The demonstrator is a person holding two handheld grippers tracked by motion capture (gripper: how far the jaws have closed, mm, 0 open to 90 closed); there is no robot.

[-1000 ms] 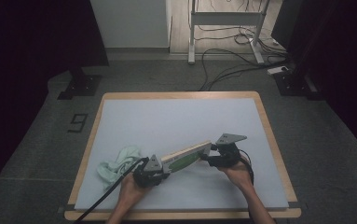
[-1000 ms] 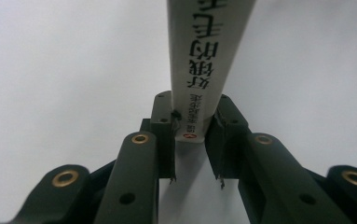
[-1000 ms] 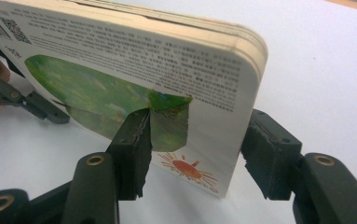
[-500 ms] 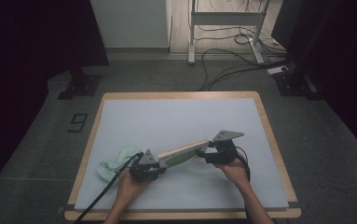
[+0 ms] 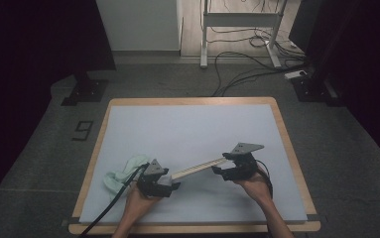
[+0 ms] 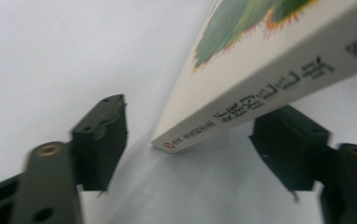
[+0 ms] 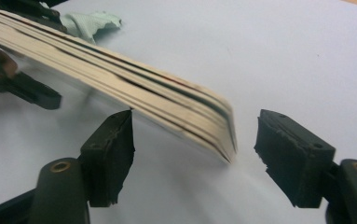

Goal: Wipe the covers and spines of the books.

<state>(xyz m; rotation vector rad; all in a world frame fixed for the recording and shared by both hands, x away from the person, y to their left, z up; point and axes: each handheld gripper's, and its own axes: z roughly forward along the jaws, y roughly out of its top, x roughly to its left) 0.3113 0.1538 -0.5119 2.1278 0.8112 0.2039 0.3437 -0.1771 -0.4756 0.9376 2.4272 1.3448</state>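
Book (image 5: 197, 168) now lies freed as both tools' jaws just opened.

A crumpled pale green cloth (image 5: 123, 173) lies near the bench's (image 5: 192, 124) left front; cables (image 5: 242, 69) trail across the floor beyond.

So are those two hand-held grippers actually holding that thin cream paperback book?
No: both the left hand-held gripper and right hand-held gripper stand open beside the thin cream paperback book.

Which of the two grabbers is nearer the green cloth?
The left gripper: the crumpled green cloth lies right beside it, while the right gripper sits at the book's far end.
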